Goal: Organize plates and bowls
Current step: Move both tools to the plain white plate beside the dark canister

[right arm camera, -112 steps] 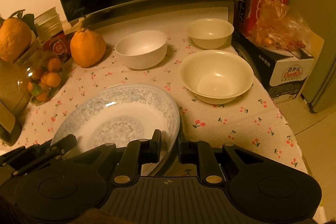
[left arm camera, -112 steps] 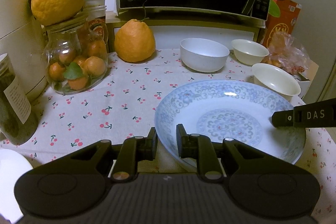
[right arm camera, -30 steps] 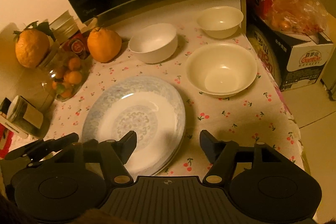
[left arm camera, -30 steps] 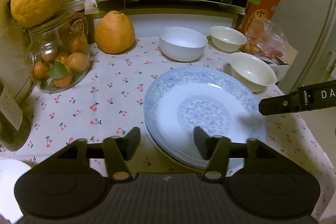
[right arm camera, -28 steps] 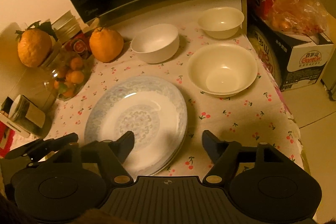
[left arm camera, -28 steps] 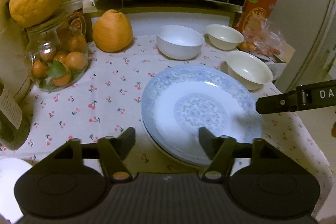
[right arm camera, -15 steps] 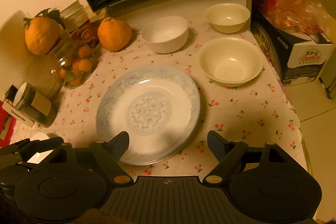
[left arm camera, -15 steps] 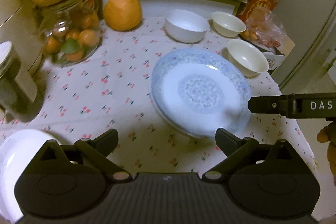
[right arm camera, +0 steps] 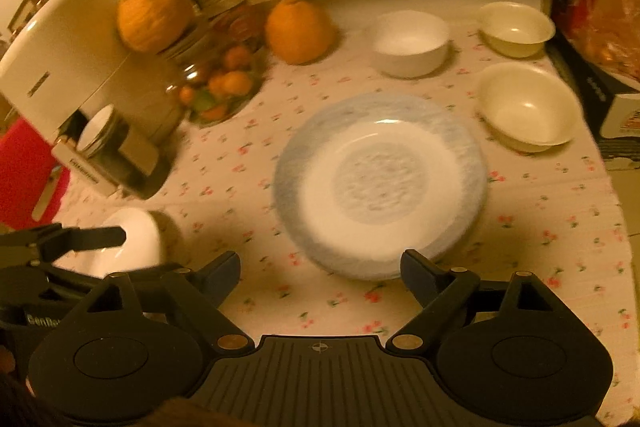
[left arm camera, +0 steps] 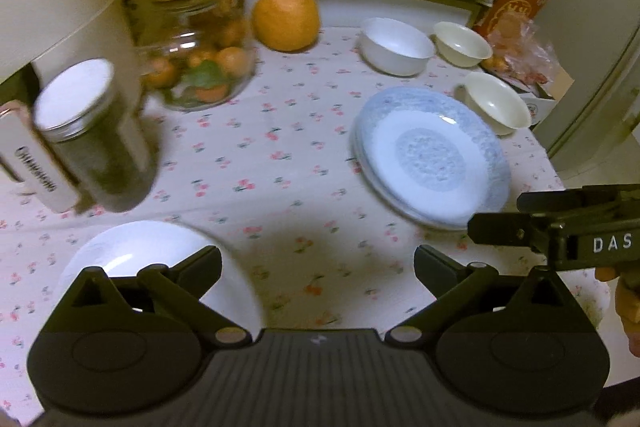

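Blue plates (right arm camera: 380,183) lie beyond right gripper's (right arm camera: 320,277) opening jaws.

Dim, yellow-tinted indoor light, motion blur throughout, fisheye bending at edges.

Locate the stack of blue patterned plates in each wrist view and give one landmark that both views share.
Left wrist view: the blue plates sit right of centre on the cherry-print cloth, above the right finger.
Right wrist view: the blue plates lie near the centre, just beyond the open fingers.
Shared landmark: the cream bowl just right of and behind the plates.
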A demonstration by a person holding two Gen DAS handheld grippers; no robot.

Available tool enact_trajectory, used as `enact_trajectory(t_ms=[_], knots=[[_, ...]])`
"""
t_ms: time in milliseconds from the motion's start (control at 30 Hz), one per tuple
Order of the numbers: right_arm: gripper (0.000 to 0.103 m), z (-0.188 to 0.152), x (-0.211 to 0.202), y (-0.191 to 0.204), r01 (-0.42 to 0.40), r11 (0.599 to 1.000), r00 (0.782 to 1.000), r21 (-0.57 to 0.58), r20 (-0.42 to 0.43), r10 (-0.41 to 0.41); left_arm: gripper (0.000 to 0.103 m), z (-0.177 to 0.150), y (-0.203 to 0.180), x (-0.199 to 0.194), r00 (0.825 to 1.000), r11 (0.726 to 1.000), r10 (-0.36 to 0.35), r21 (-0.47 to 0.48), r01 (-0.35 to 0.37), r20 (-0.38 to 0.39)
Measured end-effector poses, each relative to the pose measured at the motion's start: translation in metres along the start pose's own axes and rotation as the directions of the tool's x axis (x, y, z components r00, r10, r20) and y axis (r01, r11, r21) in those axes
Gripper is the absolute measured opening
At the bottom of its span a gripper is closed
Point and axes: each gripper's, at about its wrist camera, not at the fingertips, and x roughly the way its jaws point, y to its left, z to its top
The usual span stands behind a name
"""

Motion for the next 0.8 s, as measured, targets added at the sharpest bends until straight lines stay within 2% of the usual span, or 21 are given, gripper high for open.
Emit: enact_trajectory(t_ms=[133, 533, 800], knots=[[0.089, -0.005, 0.010, 0.013, -0.032, 0.999, 0.999, 0.000, -0.031, 0.032, 0.103, -0.005, 0.022, -0.006, 0.999, 0.999, 0.038, -0.006, -0.038, -0.007], [0.089, -0.020, 0.040, 0.057, -0.063, 0.998, 0.995, -0.029, -0.077, 0.061, 0.103, -0.032, 0.097, -0.018, 0.994, 0.986, 0.104, -0.127, -0.108, -0.036], [0.089, -0.030, 0.062, 0.083, -0.120, 0.992, 0.988, -0.042, -0.106, 0.115, 0.102, -0.049, 0.143, -0.020, 0.996, 0.963, 0.075, -0.255, -0.084, -0.048]])
